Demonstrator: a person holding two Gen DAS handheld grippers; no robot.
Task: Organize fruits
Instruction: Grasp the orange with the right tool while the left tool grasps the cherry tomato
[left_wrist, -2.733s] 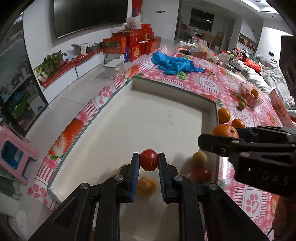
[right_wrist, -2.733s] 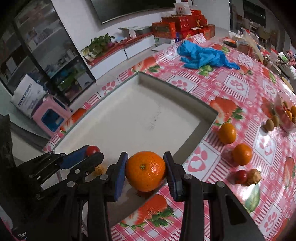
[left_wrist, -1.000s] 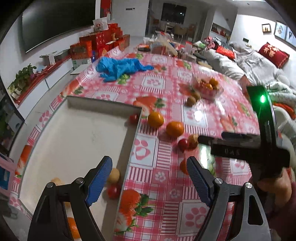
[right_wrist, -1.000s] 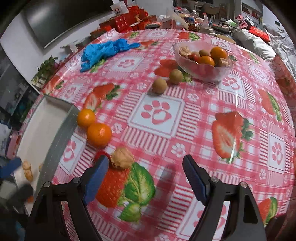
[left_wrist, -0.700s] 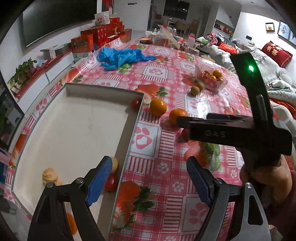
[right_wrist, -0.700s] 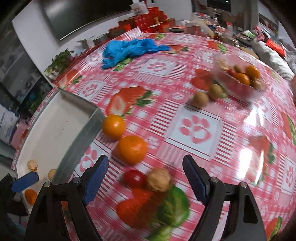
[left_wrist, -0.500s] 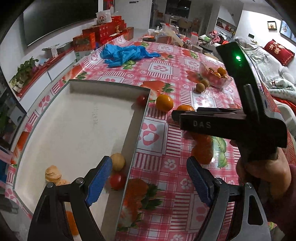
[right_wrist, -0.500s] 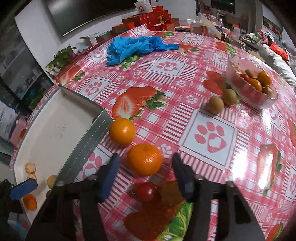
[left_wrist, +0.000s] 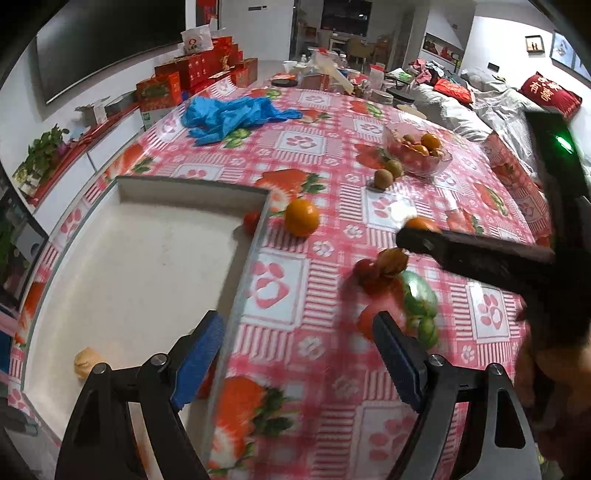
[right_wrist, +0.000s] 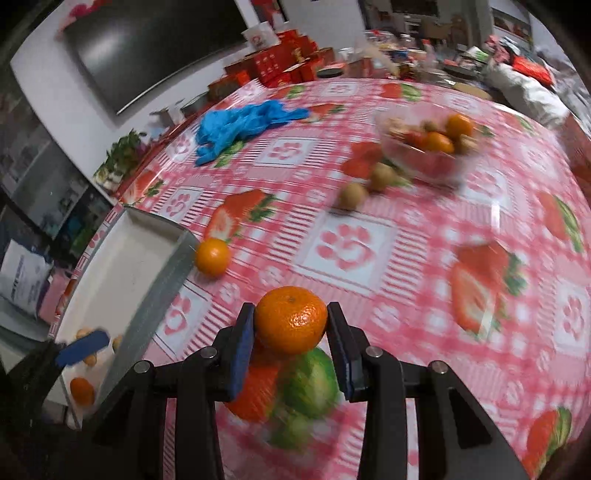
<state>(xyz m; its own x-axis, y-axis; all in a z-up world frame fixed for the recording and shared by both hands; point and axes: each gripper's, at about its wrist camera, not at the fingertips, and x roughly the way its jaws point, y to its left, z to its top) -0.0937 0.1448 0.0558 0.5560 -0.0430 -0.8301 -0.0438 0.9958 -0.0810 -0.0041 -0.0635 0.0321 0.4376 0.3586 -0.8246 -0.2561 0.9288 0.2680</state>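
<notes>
Right claw (right_wrist: 291, 326) grips 1 orange (right_wrist: 291, 319).

Two black two-finger tools with blue pads: left tool (left_wrist: 295, 332), right tool (right_wrist: 291, 321).

Three round orange mandarins outside the bowl: one mandarin (right_wrist: 291, 319) between the right tool's pads, one (right_wrist: 211, 256) loose on the bench (left_wrist: 295, 295), one (right_wrist: 82, 389) in the tray.

Two brown oval kiwis (left_wrist: 382, 179) (left_wrist: 394, 167).

Two small red tomatoes (left_wrist: 252, 218) (left_wrist: 364, 267).

One wrinkled tan walnut (left_wrist: 391, 260) on the bench.

One clear glass bowl (left_wrist: 439, 162), one shallow white rectangular tray (left_wrist: 147, 258), one heap of blue plastic gloves (left_wrist: 232, 116).

Fruit inside the bowl too blurred to count.
</notes>
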